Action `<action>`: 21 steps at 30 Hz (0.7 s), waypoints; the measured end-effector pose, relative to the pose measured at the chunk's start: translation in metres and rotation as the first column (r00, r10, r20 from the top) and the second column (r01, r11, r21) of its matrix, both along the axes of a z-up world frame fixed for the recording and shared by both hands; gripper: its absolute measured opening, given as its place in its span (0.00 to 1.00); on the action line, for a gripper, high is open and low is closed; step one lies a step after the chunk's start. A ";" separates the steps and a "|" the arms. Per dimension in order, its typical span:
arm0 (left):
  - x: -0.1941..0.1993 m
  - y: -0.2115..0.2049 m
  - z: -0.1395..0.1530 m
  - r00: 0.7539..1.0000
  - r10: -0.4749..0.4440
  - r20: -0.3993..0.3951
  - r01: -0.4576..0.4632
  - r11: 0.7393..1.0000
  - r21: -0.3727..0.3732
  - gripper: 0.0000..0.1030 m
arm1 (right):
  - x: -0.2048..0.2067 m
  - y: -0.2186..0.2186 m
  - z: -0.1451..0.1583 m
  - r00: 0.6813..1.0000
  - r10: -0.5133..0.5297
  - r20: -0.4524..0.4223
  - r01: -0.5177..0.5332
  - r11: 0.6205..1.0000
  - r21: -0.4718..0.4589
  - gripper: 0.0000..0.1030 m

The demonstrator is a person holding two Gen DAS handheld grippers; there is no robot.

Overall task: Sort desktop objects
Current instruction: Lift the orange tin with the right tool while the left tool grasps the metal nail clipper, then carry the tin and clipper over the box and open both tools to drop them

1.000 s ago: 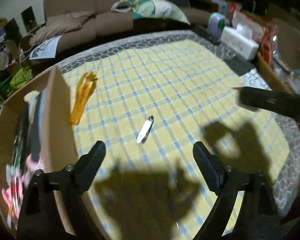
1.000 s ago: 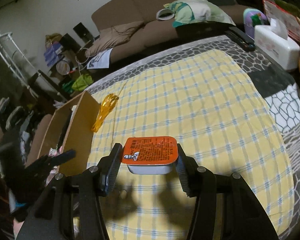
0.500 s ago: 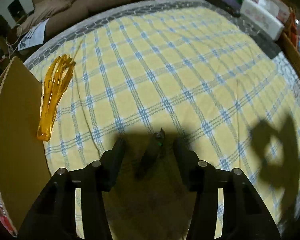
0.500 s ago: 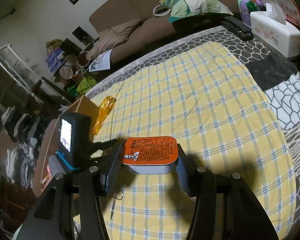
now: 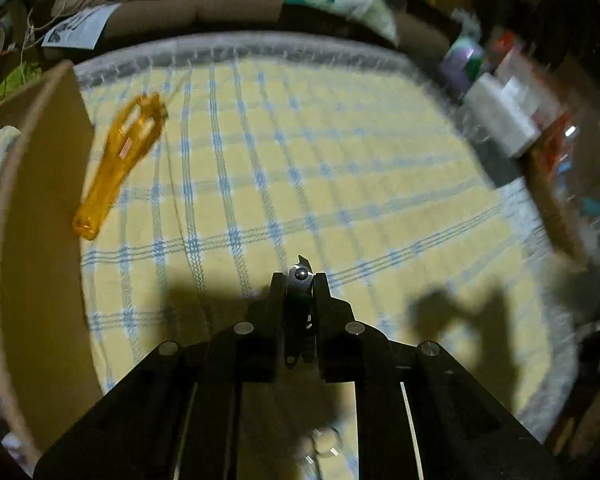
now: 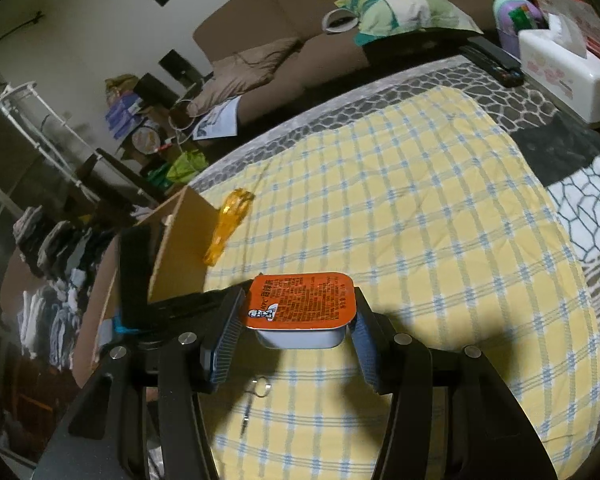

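Observation:
My left gripper [image 5: 299,280] is shut on a small metal nail clipper [image 5: 300,273] and holds it above the yellow checked cloth [image 5: 340,152]. My right gripper [image 6: 298,320] is shut on an orange-lidded sauce cup [image 6: 300,307] and holds it over the cloth [image 6: 420,208]. An orange plastic tool [image 5: 120,164] lies on the cloth beside the cardboard box [image 5: 36,208]; it also shows in the right wrist view [image 6: 228,224]. The left gripper's body [image 6: 140,280] sits near the box [image 6: 180,248] in the right wrist view.
A small metal pin with a ring [image 6: 254,396] lies on the cloth under my right gripper. A white tissue box [image 6: 560,64] and a remote [image 6: 492,60] stand at the far right edge. A brown sofa [image 6: 284,48] runs behind the table.
My left gripper came down over the nail clipper, closed on it and lifted it. My right gripper kept hold of the sauce cup and barely moved.

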State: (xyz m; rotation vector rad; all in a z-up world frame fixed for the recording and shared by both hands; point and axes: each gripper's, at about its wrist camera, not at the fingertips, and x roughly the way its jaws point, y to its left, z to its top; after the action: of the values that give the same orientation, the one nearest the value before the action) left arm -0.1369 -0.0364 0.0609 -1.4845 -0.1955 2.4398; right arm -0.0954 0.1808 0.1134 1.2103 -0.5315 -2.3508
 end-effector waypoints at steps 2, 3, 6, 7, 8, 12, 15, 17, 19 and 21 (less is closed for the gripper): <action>0.012 -0.008 0.020 1.000 0.004 -0.029 -0.003 0.999 0.043 0.12 | 0.001 -0.009 0.006 1.000 0.020 -0.010 -0.020 1.000 -0.018 0.52; 0.018 -0.013 0.030 0.999 0.008 -0.044 -0.005 0.998 0.063 0.12 | 0.002 -0.013 0.008 0.999 0.028 -0.015 -0.029 0.999 -0.029 0.52; 0.041 -0.040 0.060 0.996 0.039 -0.086 -0.029 0.992 0.123 0.12 | 0.005 -0.029 0.016 0.998 0.052 -0.027 -0.054 0.996 -0.065 0.52; 0.050 -0.054 0.071 0.993 0.059 -0.103 -0.045 0.989 0.140 0.12 | 0.006 -0.036 0.018 0.998 0.063 -0.031 -0.065 0.995 -0.075 0.52; 0.055 -0.065 0.077 0.991 0.074 -0.112 -0.058 0.988 0.144 0.12 | 0.007 -0.046 0.021 0.996 0.076 -0.037 -0.079 0.994 -0.082 0.52; 0.084 -0.126 0.094 0.980 0.152 -0.131 -0.130 0.978 0.165 0.12 | 0.011 -0.091 0.026 0.988 0.144 -0.051 -0.148 0.984 -0.096 0.52; 0.099 -0.174 0.092 0.971 0.209 -0.113 -0.195 0.973 0.121 0.12 | 0.017 -0.137 0.026 0.975 0.214 -0.061 -0.220 0.970 -0.102 0.52; 0.107 -0.209 0.088 0.962 0.256 -0.098 -0.246 0.964 0.101 0.12 | 0.021 -0.170 0.025 0.963 0.262 -0.068 -0.268 0.959 -0.093 0.52; 0.114 -0.233 0.085 0.954 0.284 -0.090 -0.277 0.957 0.089 0.12 | 0.026 -0.199 0.023 0.951 0.301 -0.071 -0.307 0.948 -0.081 0.52; 0.118 -0.252 0.079 0.949 0.304 -0.078 -0.299 0.951 0.077 0.12 | 0.030 -0.227 0.018 0.938 0.340 -0.071 -0.344 0.936 -0.069 0.52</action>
State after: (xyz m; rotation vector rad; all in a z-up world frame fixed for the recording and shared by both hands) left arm -0.0193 -0.2884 0.1397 -1.4033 -0.5128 2.7004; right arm -0.0659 -0.0462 0.1314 1.0953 -0.3581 -2.0424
